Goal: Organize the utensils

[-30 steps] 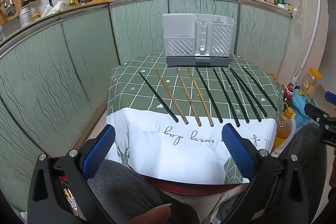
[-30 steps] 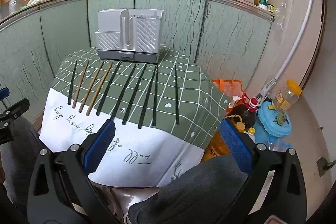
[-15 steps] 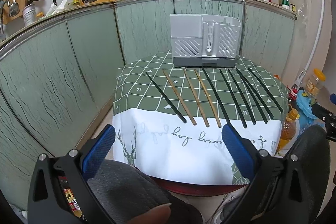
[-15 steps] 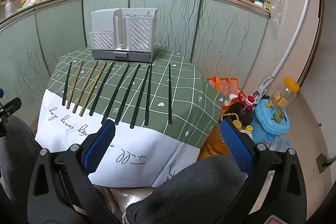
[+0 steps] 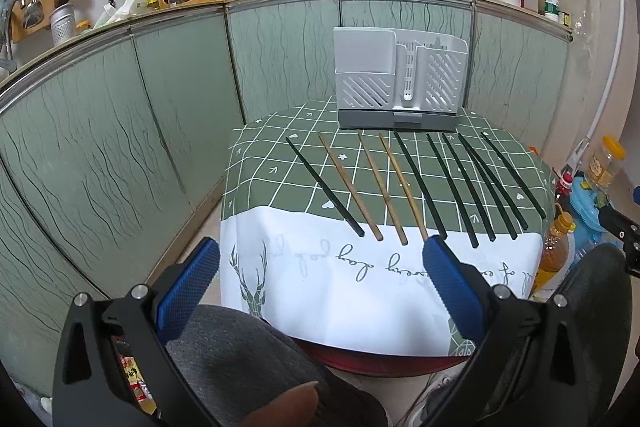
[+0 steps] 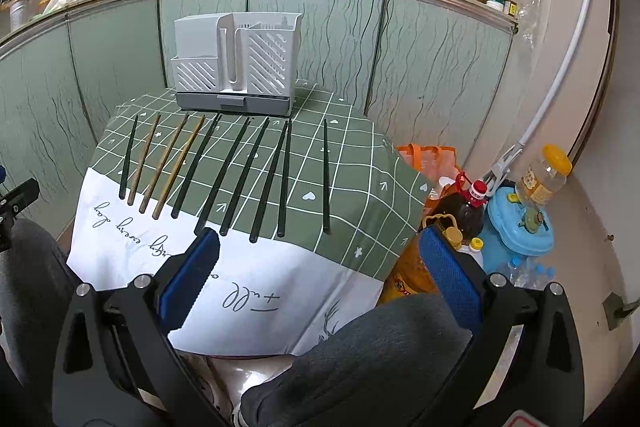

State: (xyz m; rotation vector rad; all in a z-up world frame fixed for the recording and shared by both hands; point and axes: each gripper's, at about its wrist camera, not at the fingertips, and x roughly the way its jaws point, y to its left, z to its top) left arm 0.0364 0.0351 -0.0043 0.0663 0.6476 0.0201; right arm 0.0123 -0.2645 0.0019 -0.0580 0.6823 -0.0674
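Green white-gridded tablecloth (image 5: 272,163), blue fingers (image 5: 188,287)

My left gripper (image 5: 320,273) has two matte black angular arms, each tipped with a blue pad (image 5: 188,289) of dimpled rubber and fastened with round silver screws. My right gripper (image 6: 318,271) matches it: black frame, blue textured pads (image 6: 450,277), silver screw heads. Under both I see my legs (image 5: 240,351) in grey trousers, and a bare fingertip (image 5: 288,403) at the bottom edge.
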